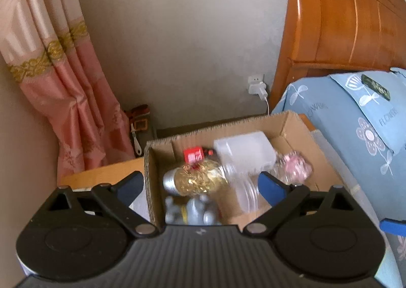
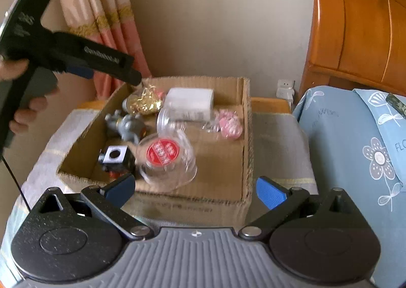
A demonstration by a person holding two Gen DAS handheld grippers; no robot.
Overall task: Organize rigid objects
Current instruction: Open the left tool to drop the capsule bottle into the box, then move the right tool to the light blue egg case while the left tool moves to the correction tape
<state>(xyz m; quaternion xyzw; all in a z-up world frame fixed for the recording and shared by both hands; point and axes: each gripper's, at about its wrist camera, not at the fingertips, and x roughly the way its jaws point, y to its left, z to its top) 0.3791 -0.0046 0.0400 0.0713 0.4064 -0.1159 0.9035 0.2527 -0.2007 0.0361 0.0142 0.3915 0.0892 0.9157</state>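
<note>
An open cardboard box (image 2: 243, 120) (image 1: 291, 123) holds several rigid objects: a gold-filled bulb (image 2: 144, 101) (image 1: 200, 181), a grey figurine (image 2: 127, 124) (image 1: 192, 212), a white container (image 2: 189, 104) (image 1: 243, 151), a pink item in clear wrap (image 2: 229, 123) (image 1: 295, 165), a clear jar with a red lid (image 2: 165, 158) and a black-and-white cube (image 2: 115, 156). My left gripper (image 1: 200, 186) is open and empty above the box's near left side; it shows in the right wrist view (image 2: 134, 80). My right gripper (image 2: 195, 191) is open and empty at the box's near wall.
The box sits on a cloth-covered wooden nightstand (image 2: 276, 130). A bed with blue floral bedding (image 2: 355, 141) and a wooden headboard (image 2: 355, 21) lies right. A pink curtain (image 1: 63, 72) hangs left. A wall socket with charger (image 1: 257, 86) is behind.
</note>
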